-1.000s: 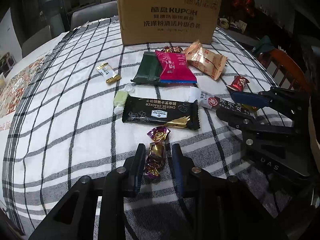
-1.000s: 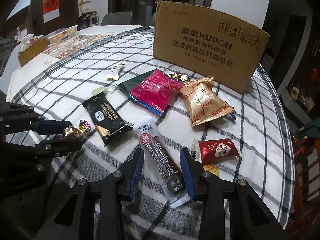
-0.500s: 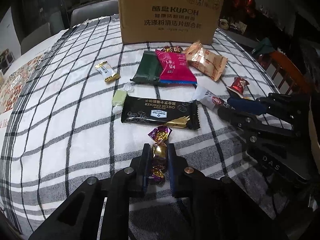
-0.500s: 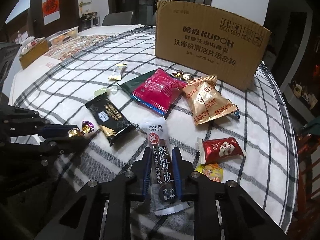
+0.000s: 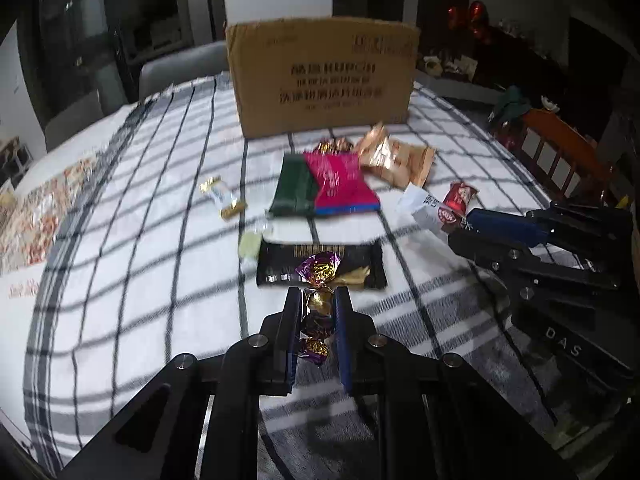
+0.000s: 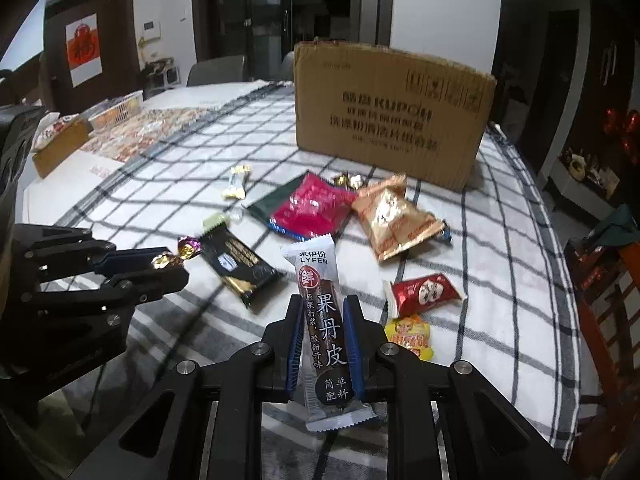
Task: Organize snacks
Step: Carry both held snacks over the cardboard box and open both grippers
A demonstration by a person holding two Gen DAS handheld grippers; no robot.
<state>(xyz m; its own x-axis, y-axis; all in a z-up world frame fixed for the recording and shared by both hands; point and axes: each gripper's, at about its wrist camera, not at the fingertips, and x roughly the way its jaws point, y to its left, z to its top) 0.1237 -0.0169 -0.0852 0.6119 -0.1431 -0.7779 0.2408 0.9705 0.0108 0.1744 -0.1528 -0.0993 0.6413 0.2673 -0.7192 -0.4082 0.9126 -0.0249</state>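
Two claws: both gripping.
Left claw (image 5: 316, 306): clamps purple-gold candy (image 5: 318, 276).
Right claw (image 6: 323, 330): clamps fruit-leather stick (image 6: 322, 312).
Cardboard box (image 6: 390, 114): upright on worktop (image 6: 512, 240), contents hidden.

Left gripper (image 5: 316, 304) and right gripper (image 6: 323, 312) both clamped narrow, side by side above the table

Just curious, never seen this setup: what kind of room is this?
Probably a home dining room: a table under a checked tablecloth, a wooden chair beside it, and snack packets strewn before a cardboard box.
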